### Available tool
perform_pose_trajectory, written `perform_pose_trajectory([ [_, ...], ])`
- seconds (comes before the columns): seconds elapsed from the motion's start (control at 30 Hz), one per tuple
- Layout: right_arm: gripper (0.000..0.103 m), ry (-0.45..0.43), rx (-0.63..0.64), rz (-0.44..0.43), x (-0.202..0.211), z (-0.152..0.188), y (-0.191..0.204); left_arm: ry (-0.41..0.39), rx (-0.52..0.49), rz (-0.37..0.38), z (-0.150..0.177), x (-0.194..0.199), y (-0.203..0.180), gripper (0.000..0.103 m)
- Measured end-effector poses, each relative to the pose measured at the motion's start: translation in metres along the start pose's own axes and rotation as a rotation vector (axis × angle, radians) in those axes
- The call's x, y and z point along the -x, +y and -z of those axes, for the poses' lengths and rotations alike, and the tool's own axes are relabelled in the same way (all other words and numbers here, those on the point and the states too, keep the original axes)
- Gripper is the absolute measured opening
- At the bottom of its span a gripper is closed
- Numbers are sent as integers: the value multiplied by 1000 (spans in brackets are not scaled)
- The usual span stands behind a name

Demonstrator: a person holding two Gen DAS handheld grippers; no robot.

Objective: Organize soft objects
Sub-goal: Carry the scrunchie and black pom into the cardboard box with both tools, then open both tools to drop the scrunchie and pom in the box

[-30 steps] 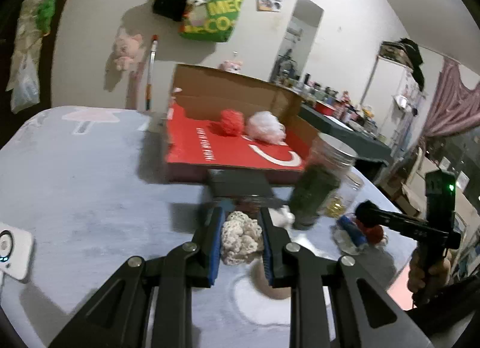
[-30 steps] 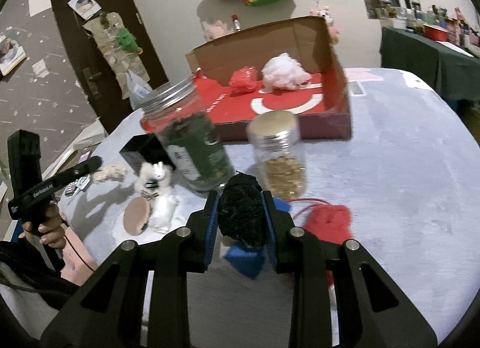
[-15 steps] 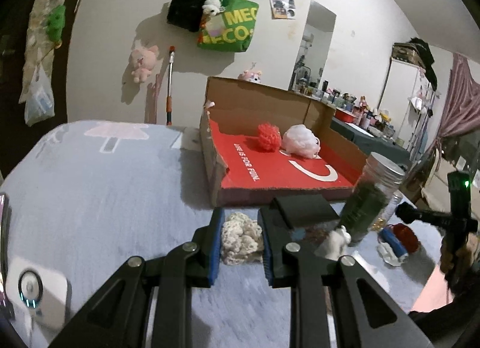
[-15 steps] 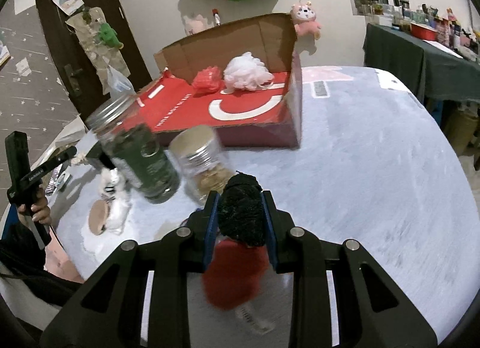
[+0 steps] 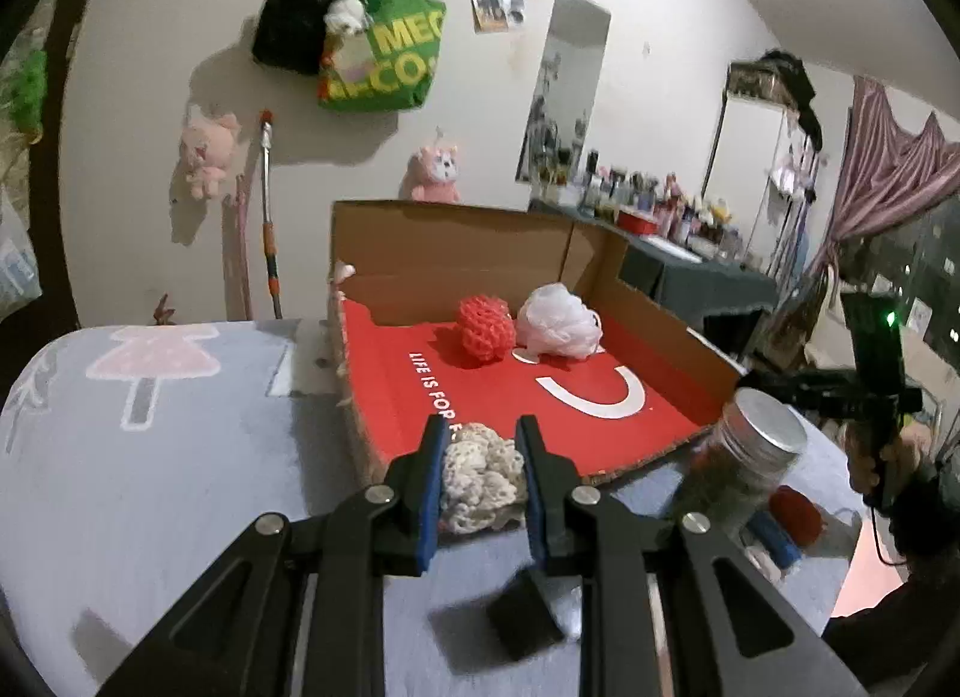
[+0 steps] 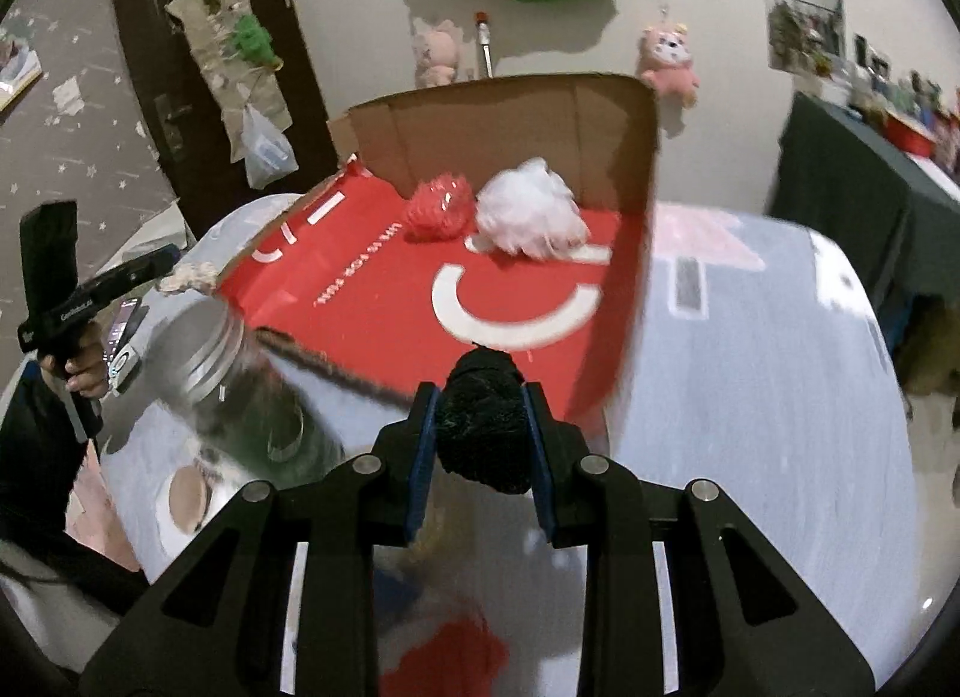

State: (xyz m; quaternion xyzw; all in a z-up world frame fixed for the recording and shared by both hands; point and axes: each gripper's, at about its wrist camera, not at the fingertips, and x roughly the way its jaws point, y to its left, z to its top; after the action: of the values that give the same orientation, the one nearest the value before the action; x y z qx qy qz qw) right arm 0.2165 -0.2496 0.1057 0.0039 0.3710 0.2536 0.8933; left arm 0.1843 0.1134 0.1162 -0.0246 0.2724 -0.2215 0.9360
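Red-lined and open at the front, the cardboard box [image 5: 600, 397] already held two soft pieces, a red mesh puff [image 5: 486, 328] and a white mesh puff [image 5: 561, 322], at its back wall. The left gripper [image 5: 480, 472] was clamped on a cream crocheted ball [image 5: 480, 478] just short of the box's near edge; the right gripper [image 6: 480, 427] pinched a black fuzzy pom-pom [image 6: 483, 421] likewise. Both awaited dropping in, and a red soft lump [image 5: 795, 511] beside the metal-lidded glass jar [image 5: 741, 472] lay unsorted.

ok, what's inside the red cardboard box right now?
Red cardboard box holds a red mesh puff and a white mesh puff, side by side near the back wall. The near front strip is hidden behind the grippers.
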Motion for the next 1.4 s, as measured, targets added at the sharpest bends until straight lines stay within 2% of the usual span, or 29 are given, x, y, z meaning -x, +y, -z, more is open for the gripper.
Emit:
perform_pose_trajectory([
  [0.13, 26, 45, 48, 26, -25, -32, 7, 113, -25, -23, -23, -38, -8, 24],
  [0.27, 26, 136, 49, 64, -64, -63, 7, 170, -69, -58, -41, -74, -17, 24],
  [0.43, 26, 260, 13, 162, -116, -85, -2, 248, -96, -106, -54, -117, -21, 24],
  [0.6, 26, 354, -25, 236, -152, -92, -16, 327, -105, -162, -59, -151, -21, 24],
  [0.7, 26, 388, -55, 249, -165, -94, -26, 357, -98, -189, -59, -166, -19, 24],
  [0.93, 27, 416, -61, 264, -181, -95, -33, 403, -74, -247, -59, -190, -6, 25],
  [1.13, 29, 424, -33, 266, -181, -91, -35, 430, -53, -244, -57, -195, -4, 27],
  [1.2, 31, 423, -20, 267, -182, -91, -34, 428, -64, -246, -56, -194, -4, 27],
  [1.23, 38, 425, -11, 266, -182, -89, -34, 427, -66, -247, -55, -194, -5, 28],
  [1.27, 50, 426, -5, 257, -182, -89, -33, 428, -67, -247, -55, -194, -6, 29],
  [1.33, 61, 420, 20, 237, -179, -87, -25, 430, -69, -245, -55, -193, -7, 31],
  [1.37, 65, 409, 41, 258, -177, -87, -21, 428, -68, -241, -54, -192, -7, 33],
  [1.4, 65, 401, 56, 271, -175, -87, -19, 427, -68, -237, -55, -192, -8, 41],
])
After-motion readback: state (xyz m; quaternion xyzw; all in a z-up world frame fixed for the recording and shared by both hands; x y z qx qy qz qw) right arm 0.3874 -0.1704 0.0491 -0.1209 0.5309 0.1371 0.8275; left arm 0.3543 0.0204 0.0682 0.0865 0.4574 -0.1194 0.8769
